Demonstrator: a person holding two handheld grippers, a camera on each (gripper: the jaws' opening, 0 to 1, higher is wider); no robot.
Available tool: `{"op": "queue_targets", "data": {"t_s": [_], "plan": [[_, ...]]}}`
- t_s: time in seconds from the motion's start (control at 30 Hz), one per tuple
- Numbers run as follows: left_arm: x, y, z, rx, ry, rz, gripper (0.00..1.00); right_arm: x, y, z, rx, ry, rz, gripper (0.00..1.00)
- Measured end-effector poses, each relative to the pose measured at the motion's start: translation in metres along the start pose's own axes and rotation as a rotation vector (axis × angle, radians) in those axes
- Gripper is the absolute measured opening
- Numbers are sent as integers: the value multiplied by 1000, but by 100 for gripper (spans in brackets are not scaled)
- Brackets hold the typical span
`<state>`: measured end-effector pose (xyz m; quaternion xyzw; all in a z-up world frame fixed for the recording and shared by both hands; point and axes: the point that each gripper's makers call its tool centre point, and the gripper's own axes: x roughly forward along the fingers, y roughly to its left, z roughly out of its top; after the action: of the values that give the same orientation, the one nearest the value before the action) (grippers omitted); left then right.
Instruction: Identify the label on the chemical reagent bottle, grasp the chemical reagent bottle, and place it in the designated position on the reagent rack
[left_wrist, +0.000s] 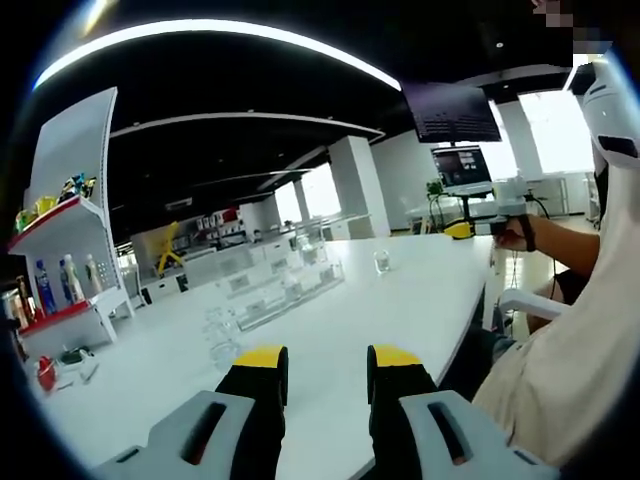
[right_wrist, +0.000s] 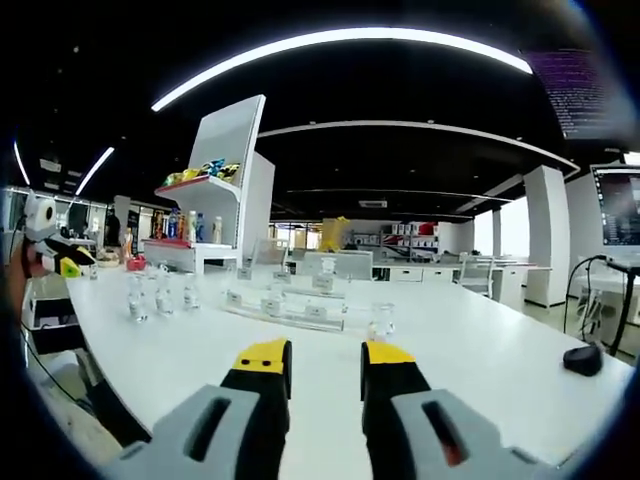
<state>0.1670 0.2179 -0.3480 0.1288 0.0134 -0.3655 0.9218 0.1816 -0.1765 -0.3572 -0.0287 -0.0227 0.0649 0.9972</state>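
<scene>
The white counter (right_wrist: 480, 350) runs long across both views, carrying everything the task needs. Beyond its far end stands a tall white display shelf (right_wrist: 225, 150) with coloured bottles and packets on red-edged tiers. On the counter, a clear acrylic reagent rack (right_wrist: 285, 300) sits in stepped tiers with small white labels along its front edges; it reads as the destination. In the left gripper view the same rack (left_wrist: 285, 285) lies further up the counter.

The reagent bottles are small and clear. In the right gripper view 3 of them (right_wrist: 160, 297) stand upright in a row to the left of the rack, and 1 lone bottle (right_wrist: 381, 320) stands just beside the rack's right end. In the left gripper view a clear bottle (left_wrist: 222, 338) stands near the jaws, its label too faint to read.

These look like glass: light, stiff, slippery and breakable, so I judge a squeeze around the mid-body, below the cap, safest.

The left gripper (left_wrist: 326, 372) hangs low over the counter, level, jaws parted and empty. The right gripper (right_wrist: 325, 368) is likewise released, holding nothing, aimed toward the rack. In the left gripper view the right gripper (left_wrist: 480, 229) is seen held out over the counter's far edge by a hand (left_wrist: 515, 235).
</scene>
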Motion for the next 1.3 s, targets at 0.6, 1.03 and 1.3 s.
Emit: {"op": "queue_targets", "data": {"t_s": [0.6,1.03,1.3], "plan": [[7,-6,3,13,9,-11,32,-2,-9,11,16,-26,-22,27],[6,-7,4,18,13,-7,32,5,-24,7,18,-26,-57,28],[10,-7,2,16,23,-13,32,15,-39,2,10,-10,-91,28]]}}
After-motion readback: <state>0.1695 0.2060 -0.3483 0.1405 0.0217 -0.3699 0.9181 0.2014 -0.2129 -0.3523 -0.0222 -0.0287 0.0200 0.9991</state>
